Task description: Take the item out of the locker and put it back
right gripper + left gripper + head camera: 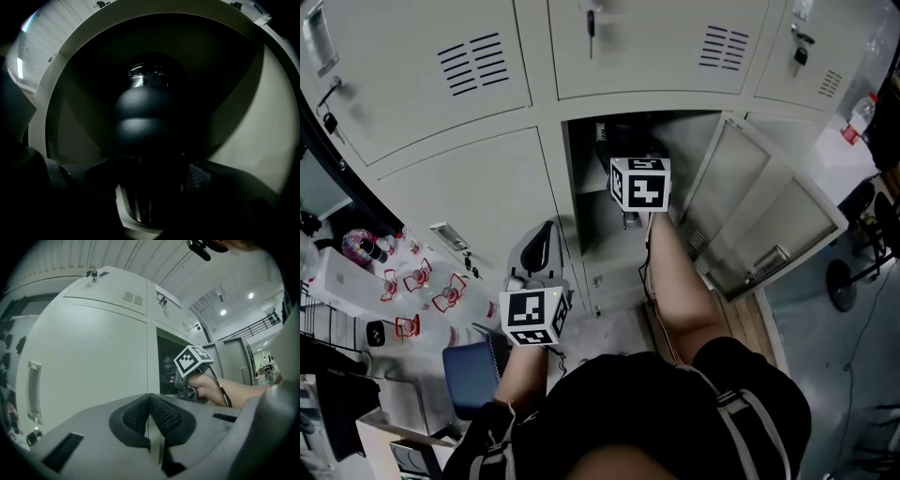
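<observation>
Your right tool [152, 185] pinched the dark flask [143, 117] low on its ribbed body inside the locker [262, 131]. It looked rigid, smooth and probably weighty. Your left tool [150, 416] sat pressed together, empty.

At the centre of the right gripper view, a dark bulbous bottle with a metal neck [144, 117] stands inside the open pale metal locker compartment [248, 117], clamped between the jaws of my right gripper [149, 180]. In the head view, that compartment's hinged door [764, 211] hangs open at right of centre. My left gripper [536, 248] sits lower left with its jaws together, in front of a closed pale locker door [473, 202].
</observation>
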A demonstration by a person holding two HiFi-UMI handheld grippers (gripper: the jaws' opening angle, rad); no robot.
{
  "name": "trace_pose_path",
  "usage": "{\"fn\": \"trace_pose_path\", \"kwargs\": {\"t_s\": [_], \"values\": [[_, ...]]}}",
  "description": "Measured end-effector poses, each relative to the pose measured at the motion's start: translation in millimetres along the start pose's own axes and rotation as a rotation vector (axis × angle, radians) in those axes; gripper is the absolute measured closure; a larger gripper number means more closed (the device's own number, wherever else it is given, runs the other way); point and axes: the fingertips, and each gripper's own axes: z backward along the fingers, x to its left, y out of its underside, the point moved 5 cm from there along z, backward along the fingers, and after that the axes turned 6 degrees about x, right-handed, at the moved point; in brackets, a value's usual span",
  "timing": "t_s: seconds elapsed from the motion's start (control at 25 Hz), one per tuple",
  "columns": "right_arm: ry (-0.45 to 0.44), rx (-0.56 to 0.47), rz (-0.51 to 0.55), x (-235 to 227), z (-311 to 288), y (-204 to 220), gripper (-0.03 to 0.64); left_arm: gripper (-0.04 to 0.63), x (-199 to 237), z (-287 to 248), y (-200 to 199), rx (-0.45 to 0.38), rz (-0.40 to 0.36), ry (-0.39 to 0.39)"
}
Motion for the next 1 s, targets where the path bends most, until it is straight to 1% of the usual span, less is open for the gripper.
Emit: {"fn": "trace_pose_path", "kwargs": {"t_s": [0.16,0.32,0.4,0.52,0.6,0.84,1.0], "values": [[-0.031,0.008,-0.008,0,2,0,0.221,0.581,-1,2,1,0.0,0.0,-0.002],[-0.097,0.012,-0.06,0,13,1,0.221,0.583,-4,2,-1,-0.003,-0.002,0.005],[-0.145,0.012,-0.107,0,19,2,0.221,0.581,-6,2,-1,-0.005,-0.001,0.01],[-0.244,0.014,-0.223,-1,30,2,0.221,0.581,-9,1,0,-0.002,0.002,0.02],[-0.285,0.012,-0.277,-3,38,3,0.221,0.583,-11,0,1,0.0,0.002,0.027],[-0.297,0.004,-0.306,-9,63,13,0.219,0.581,-20,-4,2,-0.001,0.005,0.053],[-0.311,-0.005,-0.286,-5,81,24,0.219,0.583,-24,-6,5,0.004,0.012,0.07]]}}
